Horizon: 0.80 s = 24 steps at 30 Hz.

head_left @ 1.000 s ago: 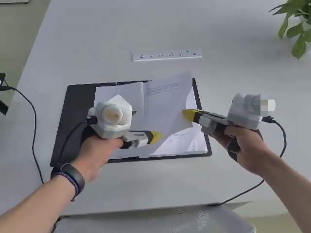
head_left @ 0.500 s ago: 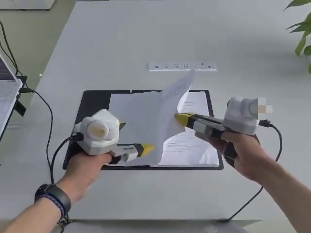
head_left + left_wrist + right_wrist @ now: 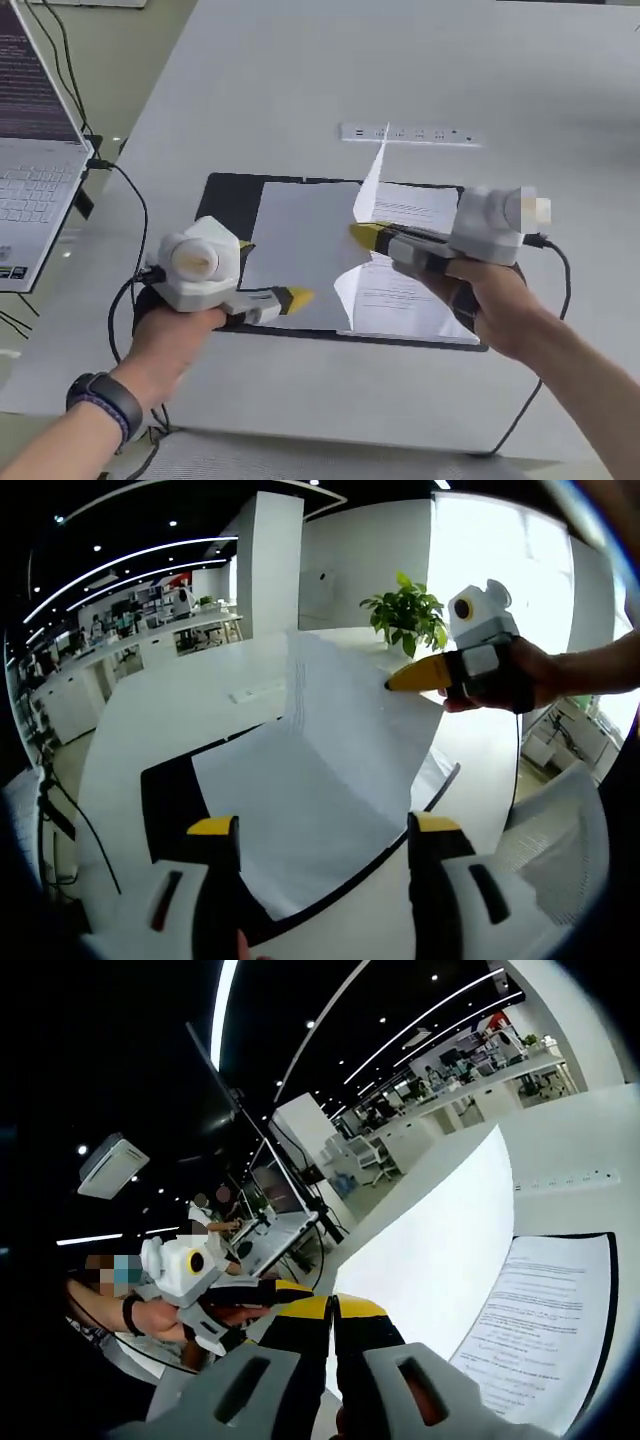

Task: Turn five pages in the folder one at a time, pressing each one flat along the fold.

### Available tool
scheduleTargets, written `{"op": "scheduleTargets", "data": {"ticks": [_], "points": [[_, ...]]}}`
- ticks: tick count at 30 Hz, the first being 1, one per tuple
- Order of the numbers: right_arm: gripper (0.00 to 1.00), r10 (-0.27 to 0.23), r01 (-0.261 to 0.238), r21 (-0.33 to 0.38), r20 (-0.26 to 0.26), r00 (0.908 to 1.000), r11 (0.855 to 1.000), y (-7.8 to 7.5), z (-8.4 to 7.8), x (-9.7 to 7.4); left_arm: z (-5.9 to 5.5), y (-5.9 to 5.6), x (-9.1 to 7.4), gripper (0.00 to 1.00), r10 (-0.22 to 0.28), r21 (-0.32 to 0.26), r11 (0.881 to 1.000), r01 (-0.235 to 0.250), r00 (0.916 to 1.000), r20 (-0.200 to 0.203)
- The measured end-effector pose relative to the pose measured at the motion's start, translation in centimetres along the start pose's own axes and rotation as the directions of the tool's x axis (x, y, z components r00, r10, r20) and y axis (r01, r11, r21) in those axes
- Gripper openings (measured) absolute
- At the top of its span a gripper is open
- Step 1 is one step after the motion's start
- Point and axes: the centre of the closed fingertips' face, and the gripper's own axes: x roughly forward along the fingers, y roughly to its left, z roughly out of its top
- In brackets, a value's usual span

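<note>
Open on a pale grey table (image 3: 300, 60), a black folder (image 3: 228, 195) lies in front of the person. One white page (image 3: 300, 250) stands half turned above the fold, its free edge pinched between the closed jaws of the right gripper (image 3: 358, 233). The left gripper (image 3: 325, 825) hovers over the folder's near left edge, jaws spread wide, holding nothing. A white power strip (image 3: 410, 134) lies beyond the folder.
</note>
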Motion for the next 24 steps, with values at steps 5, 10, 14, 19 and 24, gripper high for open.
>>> {"op": "scheduleTargets", "data": {"ticks": [5, 10, 14, 19, 24], "points": [[0.00, 0.014, -0.014, 0.001, -0.013, 0.9998, 1.000, 0.6, -0.3, 1.6, -0.6, 0.3, -1.3, 0.67, 0.013, -0.010, 1.000, -0.013, 0.9999, 0.006], [0.00, 0.029, -0.029, 0.002, -0.039, 0.9988, 1.000, 1.2, -1.1, 3.3, -1.2, 0.8, -2.4, 0.67, 0.031, -0.029, 0.999, -0.031, 0.9995, 0.010], [0.00, 0.041, -0.041, -0.009, -0.069, 0.9968, 0.999, 1.5, -2.1, 4.6, -1.6, 0.8, -3.2, 0.67, 0.040, -0.041, 0.998, -0.040, 0.9991, 0.013], [0.00, 0.049, -0.049, 0.003, -0.092, 0.9946, 0.999, 1.5, -3.0, 6.1, -2.2, 1.0, -4.0, 0.67, 0.049, -0.049, 0.998, -0.048, 0.9987, 0.010], [0.00, 0.056, -0.054, 0.022, -0.117, 0.9915, 0.998, 1.4, -3.6, 7.8, -2.7, 1.3, -4.5, 0.67, 0.059, -0.065, 0.996, -0.058, 0.9982, 0.014]]}}
